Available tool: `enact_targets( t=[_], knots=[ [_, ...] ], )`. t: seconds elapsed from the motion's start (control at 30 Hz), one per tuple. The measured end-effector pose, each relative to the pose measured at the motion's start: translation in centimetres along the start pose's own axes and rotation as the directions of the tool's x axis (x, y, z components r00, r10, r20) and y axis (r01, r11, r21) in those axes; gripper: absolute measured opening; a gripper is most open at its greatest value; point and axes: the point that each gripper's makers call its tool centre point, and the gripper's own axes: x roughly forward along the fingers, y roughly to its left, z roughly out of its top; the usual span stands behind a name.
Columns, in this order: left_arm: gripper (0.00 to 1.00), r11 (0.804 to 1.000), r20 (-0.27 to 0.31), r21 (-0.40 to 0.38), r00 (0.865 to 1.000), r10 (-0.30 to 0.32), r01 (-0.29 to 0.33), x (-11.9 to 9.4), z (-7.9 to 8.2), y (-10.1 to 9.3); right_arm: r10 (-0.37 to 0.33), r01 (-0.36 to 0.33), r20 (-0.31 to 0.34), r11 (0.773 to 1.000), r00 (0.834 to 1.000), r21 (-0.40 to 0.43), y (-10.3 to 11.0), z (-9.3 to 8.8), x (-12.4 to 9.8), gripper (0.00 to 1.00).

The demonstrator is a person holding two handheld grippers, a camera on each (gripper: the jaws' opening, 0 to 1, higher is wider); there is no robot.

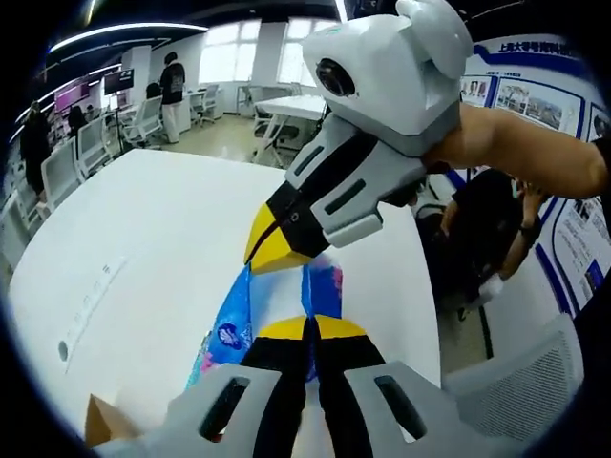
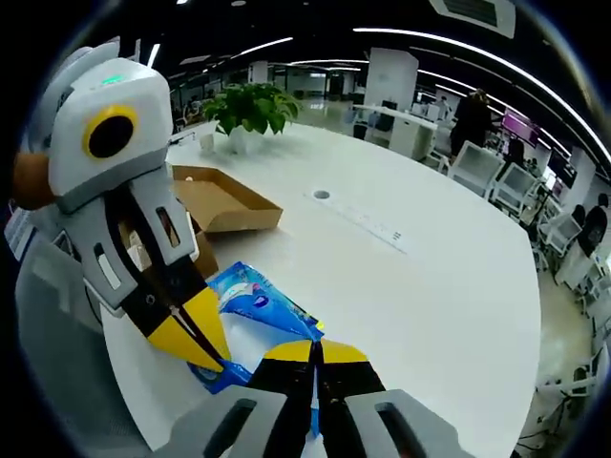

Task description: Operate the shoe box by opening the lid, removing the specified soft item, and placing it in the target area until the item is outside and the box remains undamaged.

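My left tool [image 1: 310, 329] and right tool [image 2: 315, 351] both clenched on blue packet [image 2: 256, 303], lower centre; open box [image 2: 221, 198] upper left on table [image 2: 439, 286].

The pack [image 2: 256, 310] is bright blue with white panels and small pink marks. Both grippers, left [image 1: 310, 329] and right [image 2: 315, 353], are pale grey with black jaws tipped yellow. The table [image 2: 420, 277] is white, the box [image 2: 221, 200] plain brown card, the plant [image 2: 250, 105] green.
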Motion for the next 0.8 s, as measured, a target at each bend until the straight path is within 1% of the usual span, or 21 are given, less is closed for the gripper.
enact_targets(
  t=[0.23,0.47,0.67,0.8],
  knots=[
    [0.0,1.0,-0.013,0.005,1.0,-0.026,0.026,1.8,0.8,0.5,-0.017,0.017,-0.016,1.0,1.0,0.022,-1.7,-1.1,-0.1,0.0],
    [0.0,0.999,-0.019,0.004,0.999,-0.048,0.048,3.9,1.7,0.6,-0.043,0.045,-0.045,0.998,0.998,0.04,-3.7,-2.6,-0.5,0.0],
    [0.0,0.998,-0.029,0.027,0.998,-0.06,0.061,5.7,1.8,0.5,-0.061,0.065,-0.066,0.997,0.996,0.05,-5.2,-3.9,-0.6,0.0],
    [0.0,0.997,-0.03,0.025,0.997,-0.066,0.067,6.7,1.8,0.4,-0.072,0.077,-0.079,0.995,0.994,0.059,-5.8,-4.8,-0.6,0.0]
  ],
)
